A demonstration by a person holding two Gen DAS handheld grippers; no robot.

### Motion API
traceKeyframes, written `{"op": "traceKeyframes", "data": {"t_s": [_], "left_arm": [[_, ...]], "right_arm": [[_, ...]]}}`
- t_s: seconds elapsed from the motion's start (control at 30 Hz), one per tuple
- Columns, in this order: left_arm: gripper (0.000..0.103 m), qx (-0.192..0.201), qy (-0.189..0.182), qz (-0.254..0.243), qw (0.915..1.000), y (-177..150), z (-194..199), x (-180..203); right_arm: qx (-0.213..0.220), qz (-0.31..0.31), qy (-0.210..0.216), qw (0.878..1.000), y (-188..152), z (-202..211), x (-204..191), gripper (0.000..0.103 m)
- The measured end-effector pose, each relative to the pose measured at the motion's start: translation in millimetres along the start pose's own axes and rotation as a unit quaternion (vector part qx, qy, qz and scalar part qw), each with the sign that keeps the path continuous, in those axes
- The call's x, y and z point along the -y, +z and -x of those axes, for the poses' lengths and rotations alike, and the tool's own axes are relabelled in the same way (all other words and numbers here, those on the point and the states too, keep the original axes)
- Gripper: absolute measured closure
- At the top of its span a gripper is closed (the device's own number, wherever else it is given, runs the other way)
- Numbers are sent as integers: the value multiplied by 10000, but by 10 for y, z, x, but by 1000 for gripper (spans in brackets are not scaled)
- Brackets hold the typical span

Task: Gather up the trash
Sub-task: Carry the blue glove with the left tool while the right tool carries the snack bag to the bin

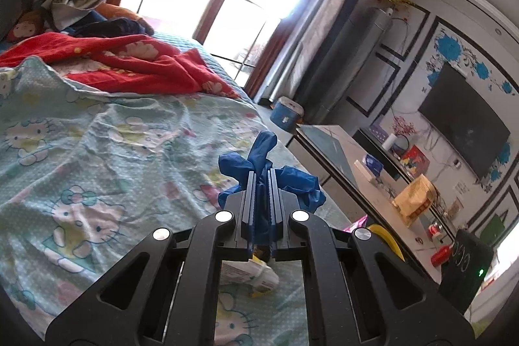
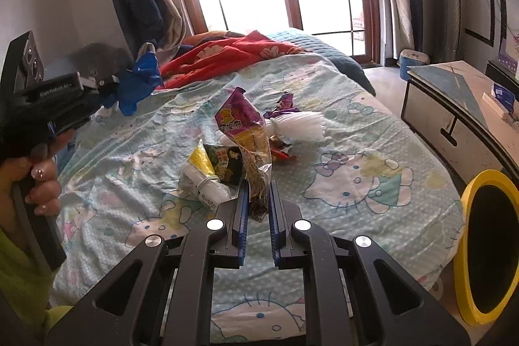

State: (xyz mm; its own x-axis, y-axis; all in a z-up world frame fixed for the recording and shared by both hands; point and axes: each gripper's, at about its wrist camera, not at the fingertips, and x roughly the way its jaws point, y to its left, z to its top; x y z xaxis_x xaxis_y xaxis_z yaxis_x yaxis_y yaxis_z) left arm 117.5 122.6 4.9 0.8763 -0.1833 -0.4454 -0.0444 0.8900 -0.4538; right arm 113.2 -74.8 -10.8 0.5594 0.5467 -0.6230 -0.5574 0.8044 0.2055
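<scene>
My left gripper [image 1: 262, 175] is shut on a crumpled blue glove [image 1: 259, 161], held up above the bed; the same left gripper [image 2: 113, 81] and blue glove [image 2: 138, 83] appear at the left of the right wrist view, in a person's hand. My right gripper [image 2: 259, 187] is shut on the lower end of a purple and yellow snack wrapper [image 2: 245, 135], which stands up from the jaws. On the sheet behind it lie a yellow and dark packet [image 2: 220, 164], a white rolled paper piece [image 2: 202, 187], a small purple wrapper [image 2: 282, 107] and a white ribbed plastic piece [image 2: 301, 124].
A yellow-rimmed bin [image 2: 489, 248] stands by the bed's right edge. A red blanket [image 2: 233, 52] lies at the head of the bed [image 2: 356, 184]. A low cabinet [image 2: 454, 106] with boxes, a blue stool [image 2: 412, 62] and a wall television [image 1: 464, 122] line the right side.
</scene>
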Motion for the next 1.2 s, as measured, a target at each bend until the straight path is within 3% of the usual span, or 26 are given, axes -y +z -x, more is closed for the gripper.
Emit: {"op": "traceKeyframes", "data": {"t_s": [0.53, 1.2], "left_arm": [[101, -352, -421, -354, 9979, -252, -177, 441], [101, -810, -962, -774, 9890, -622, -406, 1024]], "right_arm": [[297, -394, -66, 9988, -13, 297, 348, 92], [480, -695, -356, 9958, -118, 607, 904, 92]]}}
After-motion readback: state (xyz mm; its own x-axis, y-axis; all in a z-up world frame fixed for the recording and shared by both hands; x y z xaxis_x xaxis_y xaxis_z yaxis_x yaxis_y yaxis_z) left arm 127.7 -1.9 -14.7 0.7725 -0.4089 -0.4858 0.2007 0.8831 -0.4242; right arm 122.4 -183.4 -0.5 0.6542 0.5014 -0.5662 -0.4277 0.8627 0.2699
